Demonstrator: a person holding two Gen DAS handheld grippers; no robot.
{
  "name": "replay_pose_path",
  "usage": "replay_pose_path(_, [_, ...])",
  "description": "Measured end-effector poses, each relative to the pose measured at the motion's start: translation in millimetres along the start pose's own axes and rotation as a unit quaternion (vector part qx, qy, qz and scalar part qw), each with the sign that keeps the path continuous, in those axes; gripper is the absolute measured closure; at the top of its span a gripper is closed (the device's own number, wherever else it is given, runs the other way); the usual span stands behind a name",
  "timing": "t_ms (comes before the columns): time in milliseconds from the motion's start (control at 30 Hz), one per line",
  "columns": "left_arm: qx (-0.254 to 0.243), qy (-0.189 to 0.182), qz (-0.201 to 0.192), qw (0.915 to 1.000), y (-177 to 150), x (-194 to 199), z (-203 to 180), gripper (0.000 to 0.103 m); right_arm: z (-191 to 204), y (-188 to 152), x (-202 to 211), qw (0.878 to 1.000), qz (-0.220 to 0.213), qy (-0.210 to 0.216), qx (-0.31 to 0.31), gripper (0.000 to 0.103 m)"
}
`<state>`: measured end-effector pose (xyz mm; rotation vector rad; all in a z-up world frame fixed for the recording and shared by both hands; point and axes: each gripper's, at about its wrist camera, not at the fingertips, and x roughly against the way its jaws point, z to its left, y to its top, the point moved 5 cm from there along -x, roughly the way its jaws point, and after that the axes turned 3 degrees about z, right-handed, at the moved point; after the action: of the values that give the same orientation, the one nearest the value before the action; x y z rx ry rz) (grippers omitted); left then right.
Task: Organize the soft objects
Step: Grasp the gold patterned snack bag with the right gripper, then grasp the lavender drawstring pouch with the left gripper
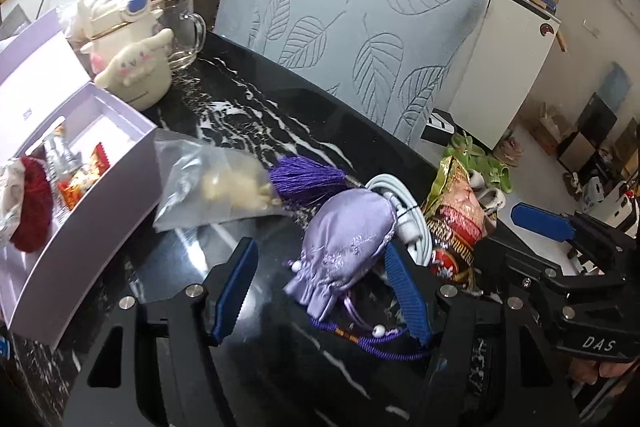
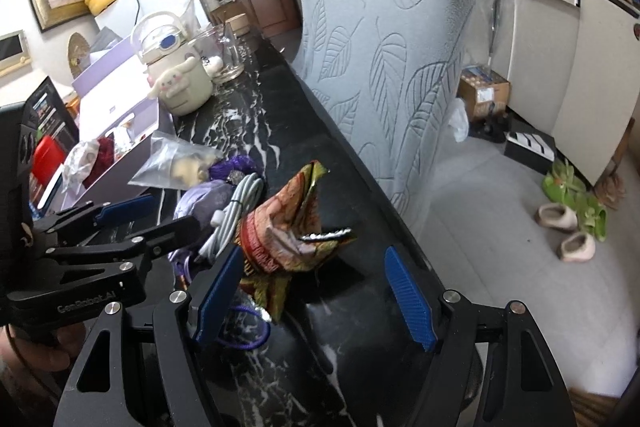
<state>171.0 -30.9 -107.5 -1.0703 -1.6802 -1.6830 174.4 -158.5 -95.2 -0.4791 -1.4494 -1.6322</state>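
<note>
Your soft things lie in a cluster on the black marble desk (image 1: 248,115), both tools open above them.

The lilac pouch (image 1: 344,247) sits between the fingers of your left tool (image 1: 320,291), touching its right finger only, so nothing is gripped. Beside it lie a purple tassel (image 1: 304,177), a white cable (image 1: 404,211) and a red-gold snack bag (image 2: 288,227). Your right tool (image 2: 312,299) stands half open and empty, the snack bag at its left finger. The open lilac box (image 1: 100,155) is farther left.
</note>
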Motion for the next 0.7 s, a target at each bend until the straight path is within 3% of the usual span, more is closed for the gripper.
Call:
replay_pose_path(200, [-0.014,-0.007,-0.005,0.9999,8,-14,-4,0.037,-1,5,-8,0.999,-0.005,0.033,-0.007,0.029])
replay_pose_path(367, [-0.012,-0.039,0.001,0.9992,12,-24,-3,0.038,-1,7,-18,0.999,0.004,0.048,-0.011,0.029])
replay_pose_path(433, [-0.009,-0.056,-0.001,0.9984,13,-27,-3,0.055,-4,7,-23,0.998,0.011,0.060,-0.021,0.029])
replay_pose_path(500, [-0.015,-0.062,-0.005,0.9979,12,-27,-7,0.062,-7,7,-28,0.996,0.018,0.076,-0.035,0.030])
replay_pose_path(600, [-0.020,-0.059,-0.012,0.9980,10,-26,-9,0.065,-5,6,-27,0.995,0.015,0.094,-0.033,0.040])
replay_pose_path(700, [-0.016,-0.060,-0.014,0.9980,8,-23,-8,0.065,0,4,-23,0.997,0.007,0.080,-0.016,0.051])
